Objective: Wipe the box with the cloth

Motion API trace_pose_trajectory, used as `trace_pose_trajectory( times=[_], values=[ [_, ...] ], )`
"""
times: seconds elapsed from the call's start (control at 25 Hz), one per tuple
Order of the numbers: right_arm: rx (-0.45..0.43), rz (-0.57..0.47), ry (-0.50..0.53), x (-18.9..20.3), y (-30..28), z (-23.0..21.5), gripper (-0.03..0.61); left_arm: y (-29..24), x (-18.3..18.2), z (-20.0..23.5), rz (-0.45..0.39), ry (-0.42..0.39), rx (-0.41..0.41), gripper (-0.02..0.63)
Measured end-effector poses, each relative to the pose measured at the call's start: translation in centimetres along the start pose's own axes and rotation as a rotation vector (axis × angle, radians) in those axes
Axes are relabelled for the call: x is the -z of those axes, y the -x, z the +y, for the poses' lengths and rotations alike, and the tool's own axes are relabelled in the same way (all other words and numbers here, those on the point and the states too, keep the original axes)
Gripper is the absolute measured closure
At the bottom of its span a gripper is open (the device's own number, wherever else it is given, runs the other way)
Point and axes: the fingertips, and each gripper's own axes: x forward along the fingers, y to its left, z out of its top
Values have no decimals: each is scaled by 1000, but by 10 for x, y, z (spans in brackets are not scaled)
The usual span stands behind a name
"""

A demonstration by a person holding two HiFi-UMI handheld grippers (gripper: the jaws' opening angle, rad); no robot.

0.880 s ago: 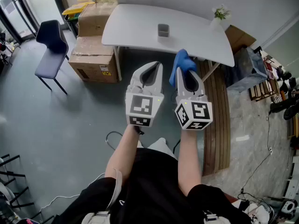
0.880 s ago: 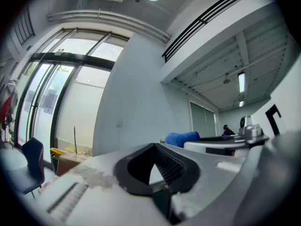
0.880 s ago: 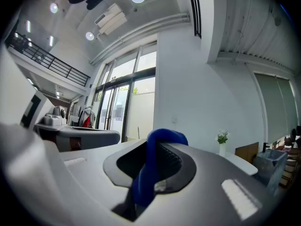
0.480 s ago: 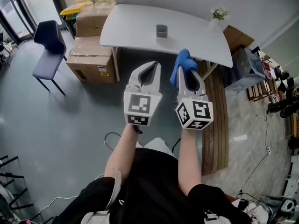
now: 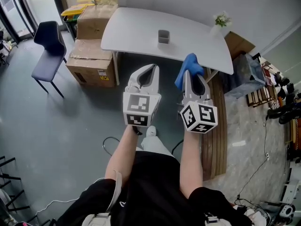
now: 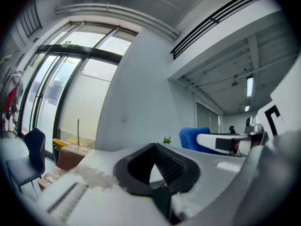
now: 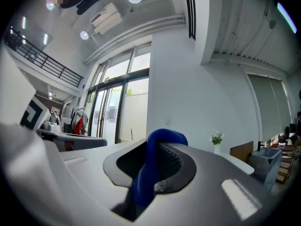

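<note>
We are holding the blue cloth (image 5: 189, 67) pinched in the right gripper (image 5: 192, 76), and the left gripper (image 5: 148, 70) is closed on nothing. Both are short of the table (image 5: 131, 27). The box (image 5: 163, 36) is sitting mid-table, so we are judging it best to reach it first, then press the cloth flat.

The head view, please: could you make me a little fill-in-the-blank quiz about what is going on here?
Of the left gripper and the right gripper, the cloth is clamped in the ___ one.
The other gripper's jaws hold ___.
The small box on the white table is ___ in colour.
In the head view the chair stands to the table's ___.
Missing words: right; nothing; grey; left.
</note>
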Motion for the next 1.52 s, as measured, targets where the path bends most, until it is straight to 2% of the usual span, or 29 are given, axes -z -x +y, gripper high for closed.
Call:
trace_pose_trajectory(
  times=[0.44,0.68,0.88,1.16,1.36,1.52],
  values=[
    [-36,-32,-20,-1,-62,-23,525,-47,-6,38,-29,-74,-88,614],
    [-59,-6,-42,19,-111,-46,525,-93,11,61,-5,-67,-129,614],
    [-56,38,-78,49,-159,-84,525,-148,38,72,32,-43,-120,614],
    [-44,127,-155,106,-233,-141,525,-232,81,84,78,67,-89,614],
    [-26,153,-206,124,-287,-194,525,-298,95,96,152,33,-92,614],
    [-32,126,-238,116,-332,-236,525,-345,84,99,148,3,-79,613]
  ],
)
